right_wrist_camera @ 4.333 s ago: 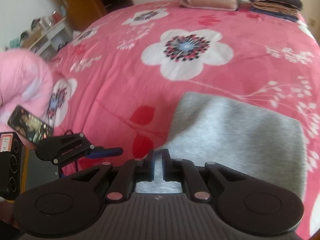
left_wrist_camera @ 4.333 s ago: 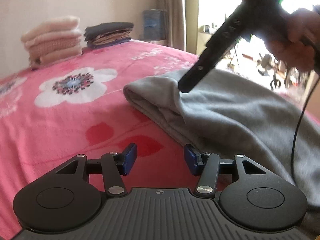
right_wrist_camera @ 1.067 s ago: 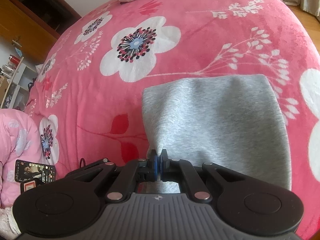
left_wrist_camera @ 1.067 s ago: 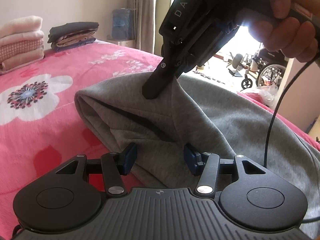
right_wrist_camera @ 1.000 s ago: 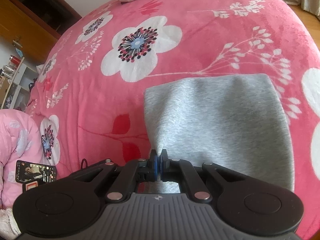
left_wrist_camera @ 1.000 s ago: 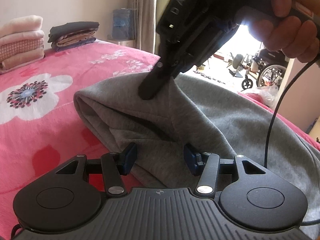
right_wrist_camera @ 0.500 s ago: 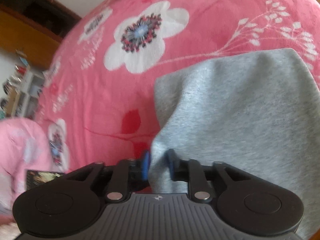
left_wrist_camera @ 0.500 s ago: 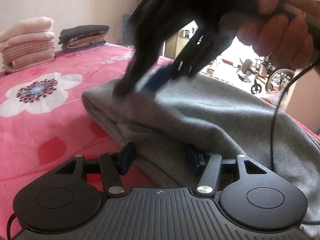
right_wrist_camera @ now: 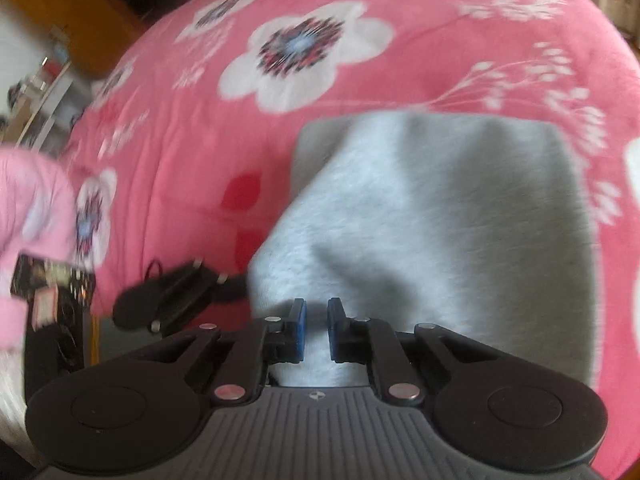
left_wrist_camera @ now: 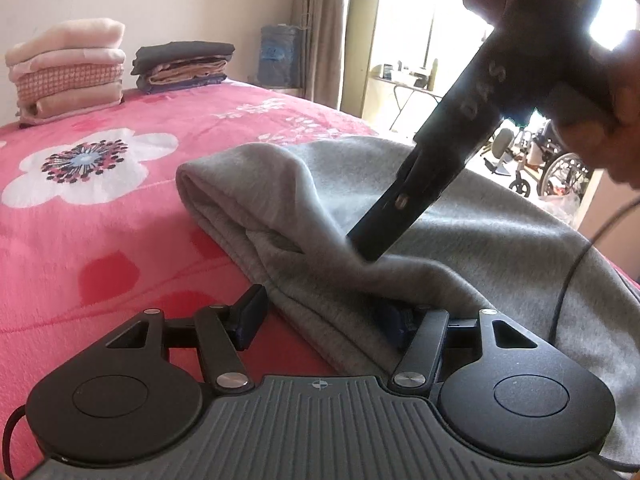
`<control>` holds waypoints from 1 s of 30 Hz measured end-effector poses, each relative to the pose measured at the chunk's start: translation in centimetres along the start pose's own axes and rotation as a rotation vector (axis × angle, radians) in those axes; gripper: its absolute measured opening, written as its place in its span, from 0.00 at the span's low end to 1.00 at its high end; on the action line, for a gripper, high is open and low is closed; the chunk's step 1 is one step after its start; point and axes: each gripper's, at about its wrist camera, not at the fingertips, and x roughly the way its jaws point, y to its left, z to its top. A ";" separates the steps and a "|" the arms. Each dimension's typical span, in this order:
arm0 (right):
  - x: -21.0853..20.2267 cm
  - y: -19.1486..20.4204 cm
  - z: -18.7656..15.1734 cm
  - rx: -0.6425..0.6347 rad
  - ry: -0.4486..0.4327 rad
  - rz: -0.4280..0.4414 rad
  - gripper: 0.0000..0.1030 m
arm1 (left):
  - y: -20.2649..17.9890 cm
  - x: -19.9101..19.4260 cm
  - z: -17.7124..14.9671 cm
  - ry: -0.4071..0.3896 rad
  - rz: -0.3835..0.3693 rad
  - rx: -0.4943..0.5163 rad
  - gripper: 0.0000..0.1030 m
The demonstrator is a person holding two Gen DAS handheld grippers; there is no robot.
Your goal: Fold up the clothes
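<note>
Garment (left_wrist_camera: 460, 216), one; stacks (left_wrist_camera: 68, 72), two.

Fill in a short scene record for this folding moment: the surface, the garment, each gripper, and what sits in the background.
surface: pink floral bedspread
garment: grey sweatshirt, folded over on itself, lying on the bedspread
left gripper: open, jaws astride the sweatshirt's near edge
right gripper: jaws slightly apart, grey fabric between the pads; grip cannot be told
background: pink folded stack and dark folded stack at the far end of the bed
</note>
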 end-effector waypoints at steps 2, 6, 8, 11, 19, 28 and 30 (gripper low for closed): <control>0.6 0.8 -0.1 -0.048 -0.005 -0.010 0.11 | 0.0 0.0 -0.1 0.000 0.002 -0.001 0.58; 0.9 1.4 -0.1 -0.079 -0.013 -0.019 0.11 | -0.2 -0.2 0.0 0.018 0.013 0.004 0.58; 1.1 1.5 -0.1 -0.093 -0.013 -0.031 0.11 | -0.2 -0.7 0.1 0.034 0.020 0.009 0.58; 1.4 1.6 -0.2 -0.108 -0.008 -0.047 0.11 | 0.1 -1.9 -0.1 0.052 0.028 0.002 0.58; 2.3 1.6 -0.5 -0.117 -0.001 -0.068 0.11 | 1.9 -5.5 1.1 0.021 0.082 -0.106 0.58; 0.8 0.4 0.0 -0.021 -0.026 -0.037 0.12 | 0.0 -2.2 1.3 0.054 0.033 -0.098 0.58; 0.4 0.1 0.2 0.002 -0.033 -0.030 0.12 | 0.1 -1.9 0.8 0.064 0.035 -0.123 0.58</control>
